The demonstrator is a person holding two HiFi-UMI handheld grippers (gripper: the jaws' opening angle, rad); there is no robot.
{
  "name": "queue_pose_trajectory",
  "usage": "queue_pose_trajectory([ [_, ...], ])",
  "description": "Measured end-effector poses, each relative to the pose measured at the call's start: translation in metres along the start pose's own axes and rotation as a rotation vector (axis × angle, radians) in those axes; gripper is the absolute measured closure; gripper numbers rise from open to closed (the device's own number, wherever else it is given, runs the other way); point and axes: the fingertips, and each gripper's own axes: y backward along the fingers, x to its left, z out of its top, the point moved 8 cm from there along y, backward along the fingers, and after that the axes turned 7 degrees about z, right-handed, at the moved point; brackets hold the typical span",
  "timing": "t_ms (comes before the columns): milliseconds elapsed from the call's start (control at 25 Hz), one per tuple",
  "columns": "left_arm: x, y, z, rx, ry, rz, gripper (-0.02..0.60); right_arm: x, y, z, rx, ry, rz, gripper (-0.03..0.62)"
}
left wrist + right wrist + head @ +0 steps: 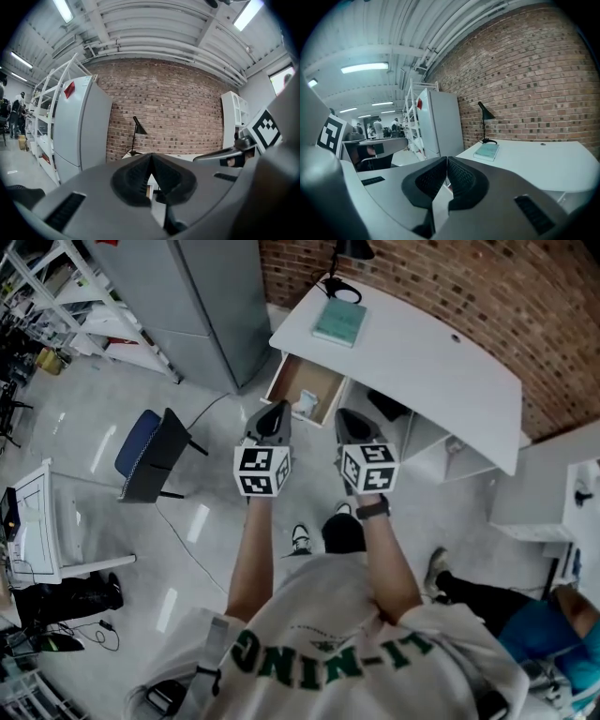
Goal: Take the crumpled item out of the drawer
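Open wooden drawer (314, 378) pulled out from white desk (412, 352), small white crumpled item (307, 405) lying inside near its front

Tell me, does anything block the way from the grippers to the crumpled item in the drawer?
Nothing visible does. The drawer stands open, and the crumpled item lies uncovered near its front. The left gripper and the right gripper are in front of it, both shut.

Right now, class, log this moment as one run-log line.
left gripper: jaws shut, empty | right gripper: jaws shut, empty | drawer: open | crumpled item: in drawer, untouched
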Motion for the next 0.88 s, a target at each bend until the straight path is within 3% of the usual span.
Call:
queue_pose_trajectory([
  [320, 0.019, -0.088, -0.014, 0.081, 0.032, 0.017, 0.584, -0.055, -0.081, -0.006, 0.088, -0.018, 0.052, 0.589],
  [560, 0.039, -0.162, -0.026, 0.124, 0.046, 0.065, 0.584, -0.107, -0.167, -0.016, 0.209, -0.018, 0.126, 0.589],
  [880, 0.065, -0.22, -0.058, 0.207, 0.125, 0.123, 0.584, -0.154, -0.248, -0.047, 0.354, -0.007, 0.208, 0.589],
])
